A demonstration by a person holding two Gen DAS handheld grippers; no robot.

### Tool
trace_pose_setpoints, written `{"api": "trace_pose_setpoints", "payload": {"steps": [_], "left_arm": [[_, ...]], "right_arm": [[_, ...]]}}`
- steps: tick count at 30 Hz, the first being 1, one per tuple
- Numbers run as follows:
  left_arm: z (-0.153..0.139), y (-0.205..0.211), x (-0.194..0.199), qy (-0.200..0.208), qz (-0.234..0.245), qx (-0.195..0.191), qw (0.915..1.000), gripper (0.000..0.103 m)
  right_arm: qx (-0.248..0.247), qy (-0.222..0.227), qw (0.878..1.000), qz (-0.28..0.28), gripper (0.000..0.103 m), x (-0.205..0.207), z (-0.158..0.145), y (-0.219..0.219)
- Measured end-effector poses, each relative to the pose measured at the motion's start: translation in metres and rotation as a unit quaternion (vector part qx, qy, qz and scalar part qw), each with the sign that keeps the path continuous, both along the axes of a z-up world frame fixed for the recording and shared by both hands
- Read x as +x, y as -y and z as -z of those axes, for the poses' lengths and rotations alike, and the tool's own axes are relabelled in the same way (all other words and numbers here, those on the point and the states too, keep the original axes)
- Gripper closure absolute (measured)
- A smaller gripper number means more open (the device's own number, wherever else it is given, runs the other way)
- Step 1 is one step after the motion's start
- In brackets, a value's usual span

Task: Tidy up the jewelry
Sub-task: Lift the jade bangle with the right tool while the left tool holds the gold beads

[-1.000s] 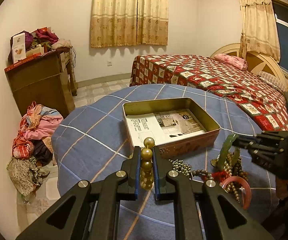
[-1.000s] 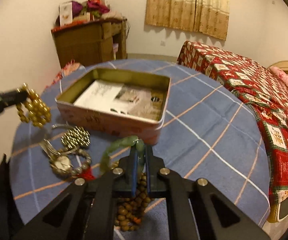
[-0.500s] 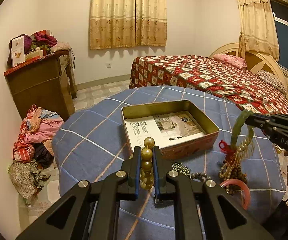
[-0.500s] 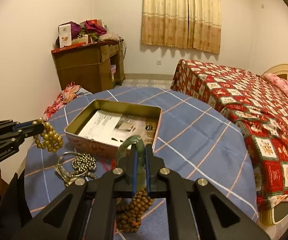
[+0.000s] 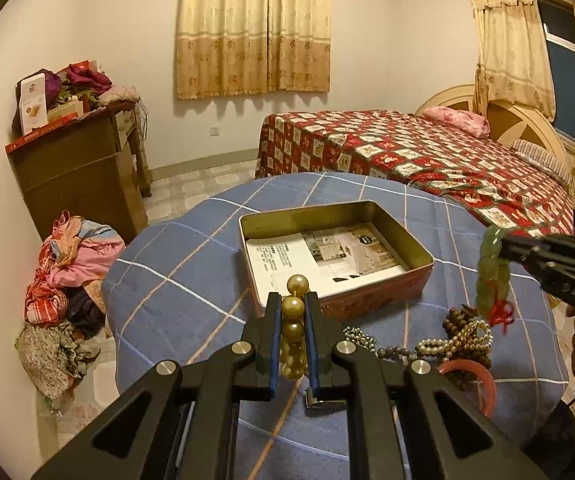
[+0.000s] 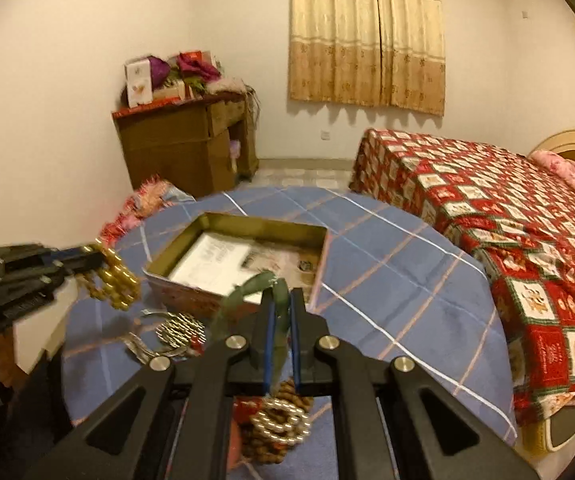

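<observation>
We see a round counter (image 5: 175,280) under blue checked cloth, a tin (image 5: 335,256) on it, a bed (image 5: 427,160) behind. Our left gripper (image 5: 292,312) has its jaws clamped on gold beads (image 5: 293,322); our right gripper (image 6: 280,316) pinches a green bracelet (image 6: 247,292), blurred here, with other strands possibly dangling below

Only legible text: "DAS" on the side of the right hand-held gripper (image 5: 505,249), left wrist view. Print on the leaflet (image 5: 319,260) inside the tin (image 5: 423,276) too small to read.
</observation>
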State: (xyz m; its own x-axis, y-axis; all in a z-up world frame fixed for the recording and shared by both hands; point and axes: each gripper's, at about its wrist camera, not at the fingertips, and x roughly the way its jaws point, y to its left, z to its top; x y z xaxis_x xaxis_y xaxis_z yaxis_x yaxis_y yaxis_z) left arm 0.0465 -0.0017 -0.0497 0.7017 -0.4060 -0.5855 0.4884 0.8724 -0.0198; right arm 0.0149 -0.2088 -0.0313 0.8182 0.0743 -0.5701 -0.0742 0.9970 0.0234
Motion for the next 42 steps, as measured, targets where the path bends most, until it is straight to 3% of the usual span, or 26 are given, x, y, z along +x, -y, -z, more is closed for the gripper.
{"api": "trace_pose_setpoints", "payload": {"steps": [2,5,6,8,11,15,20,23,25,26,27,31,34,37,39,42], "left_arm": [[0.001,0.0,-0.001,0.0,0.001,0.0,1.0,0.093],[0.004,0.001,0.001,-0.005,0.001,0.001,1.0,0.093],[0.005,0.001,0.001,-0.006,0.001,0.002,1.0,0.093],[0.006,0.002,0.001,-0.008,0.004,0.002,1.0,0.093],[0.007,0.004,-0.001,-0.008,0.005,0.002,1.0,0.093],[0.007,0.004,0.0,-0.009,0.005,0.005,0.9999,0.093],[0.005,0.003,0.0,-0.007,0.005,0.0,1.0,0.093],[0.004,0.004,-0.001,-0.008,0.008,0.001,0.9999,0.093],[0.004,0.004,-0.002,-0.008,0.01,0.003,0.9999,0.093],[0.004,0.003,-0.002,-0.007,0.009,0.002,0.9999,0.093],[0.004,0.003,-0.001,-0.008,0.008,0.002,0.9999,0.093],[0.006,0.002,0.002,-0.012,0.004,0.003,0.9999,0.093],[0.009,0.004,0.001,-0.014,0.005,0.004,0.9999,0.093],[0.011,0.006,-0.001,-0.014,0.008,0.005,0.9999,0.093],[0.012,0.005,-0.001,-0.016,0.008,0.006,0.9998,0.093],[0.013,0.004,0.001,-0.017,0.006,0.004,0.9998,0.093]], "right_arm": [[0.046,-0.024,0.999,-0.001,0.095,0.006,0.008,0.013],[0.082,-0.009,0.997,-0.009,0.095,-0.001,0.002,0.02],[0.077,-0.009,0.997,-0.005,0.095,-0.001,0.001,0.02],[-0.004,-0.025,0.999,0.02,0.095,0.004,0.007,0.007],[0.014,-0.08,0.997,-0.017,0.095,0.011,0.027,0.0],[0.023,-0.079,0.996,-0.03,0.095,0.007,0.03,-0.008],[0.055,-0.042,0.997,-0.034,0.095,0.001,0.009,-0.004],[0.043,-0.066,0.997,-0.007,0.092,0.016,0.016,0.003],[0.037,-0.123,0.992,0.005,0.078,0.031,0.038,0.01],[0.03,-0.141,0.989,0.017,0.05,0.035,0.048,0.013],[0.029,-0.141,0.989,0.022,0.032,0.033,0.054,0.016],[0.047,-0.116,0.992,0.026,0.034,0.019,0.054,0.021],[0.056,-0.099,0.994,0.004,0.042,0.014,0.047,0.013],[0.036,-0.098,0.994,-0.013,0.048,0.02,0.049,-0.004],[0.037,-0.106,0.994,-0.017,0.058,0.027,0.055,-0.008],[0.032,-0.109,0.993,-0.018,0.059,0.038,0.058,-0.013]]}}
